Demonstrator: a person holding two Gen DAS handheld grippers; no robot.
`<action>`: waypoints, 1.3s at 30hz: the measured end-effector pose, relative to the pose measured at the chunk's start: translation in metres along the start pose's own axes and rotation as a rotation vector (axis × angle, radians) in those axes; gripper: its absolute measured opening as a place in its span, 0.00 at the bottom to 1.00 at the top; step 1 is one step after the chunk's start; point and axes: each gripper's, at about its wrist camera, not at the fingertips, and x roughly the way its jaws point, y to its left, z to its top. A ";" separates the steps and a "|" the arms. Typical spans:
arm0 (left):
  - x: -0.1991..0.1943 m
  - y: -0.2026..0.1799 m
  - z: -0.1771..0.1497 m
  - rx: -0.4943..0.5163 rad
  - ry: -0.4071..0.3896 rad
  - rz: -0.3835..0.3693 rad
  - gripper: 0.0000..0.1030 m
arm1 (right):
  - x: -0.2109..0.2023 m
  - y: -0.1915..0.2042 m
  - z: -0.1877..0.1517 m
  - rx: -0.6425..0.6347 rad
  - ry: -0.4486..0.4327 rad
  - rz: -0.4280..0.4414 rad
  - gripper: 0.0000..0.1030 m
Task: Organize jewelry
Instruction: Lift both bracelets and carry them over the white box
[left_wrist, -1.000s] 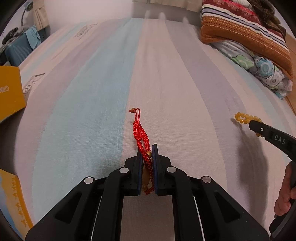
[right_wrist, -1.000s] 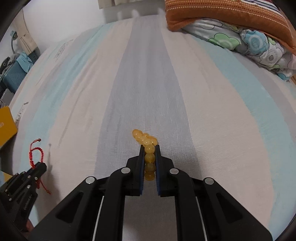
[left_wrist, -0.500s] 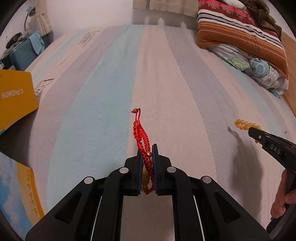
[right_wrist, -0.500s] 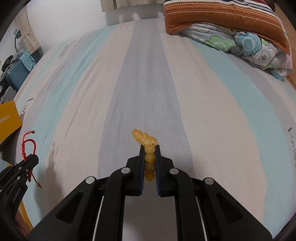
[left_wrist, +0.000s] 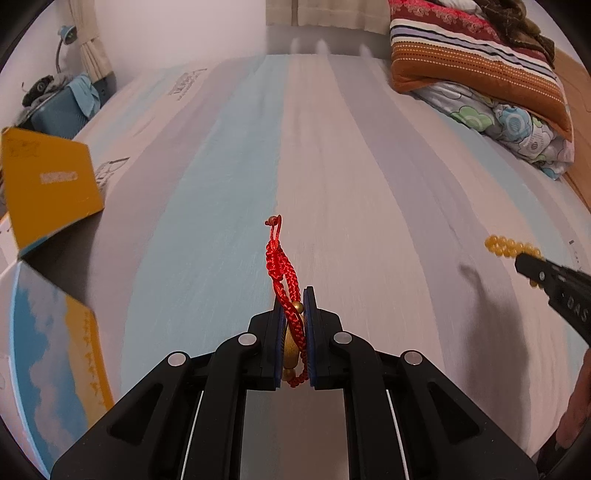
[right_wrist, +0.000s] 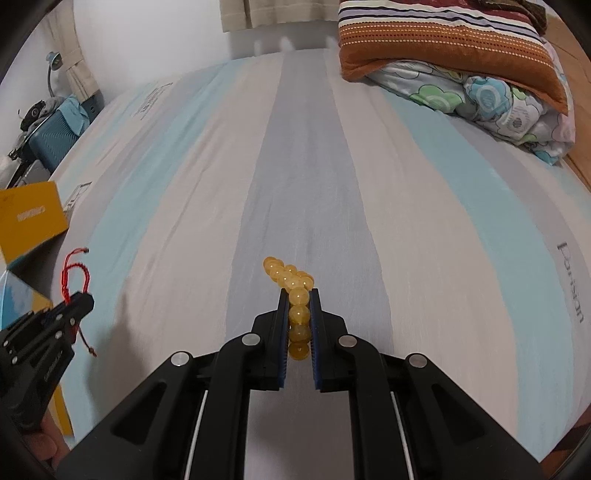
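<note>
My left gripper (left_wrist: 294, 295) is shut on a red braided cord bracelet (left_wrist: 282, 266) with gold beads, held above the striped bed sheet (left_wrist: 221, 206). Its loop sticks out forward past the fingertips. My right gripper (right_wrist: 298, 295) is shut on a yellow bead bracelet (right_wrist: 291, 282), several beads bunched ahead of the pads. In the left wrist view the right gripper (left_wrist: 524, 260) shows at the right edge with the yellow beads (left_wrist: 504, 246). The right wrist view has the left gripper (right_wrist: 79, 301) at the left edge, the red bracelet (right_wrist: 75, 275) rising from it.
A yellow box (left_wrist: 48, 181) with its lid up sits at the bed's left edge, above its blue and yellow inside (left_wrist: 48, 354). A striped pillow (left_wrist: 476, 55) and a floral quilt (left_wrist: 517, 133) lie at the far right. A teal suitcase (right_wrist: 51, 136) stands beside the bed.
Both grippers have risen and drawn back over the bed with their bracelets. The yellow box has come further into the left wrist view.
</note>
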 end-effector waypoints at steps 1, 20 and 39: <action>-0.001 0.000 -0.004 -0.001 0.004 0.000 0.08 | -0.003 0.002 -0.004 -0.001 0.002 0.003 0.09; -0.083 0.024 -0.064 -0.051 -0.004 -0.010 0.08 | -0.070 0.036 -0.063 -0.077 -0.012 0.015 0.09; -0.188 0.095 -0.098 -0.152 -0.075 -0.032 0.08 | -0.140 0.112 -0.087 -0.098 -0.031 0.083 0.09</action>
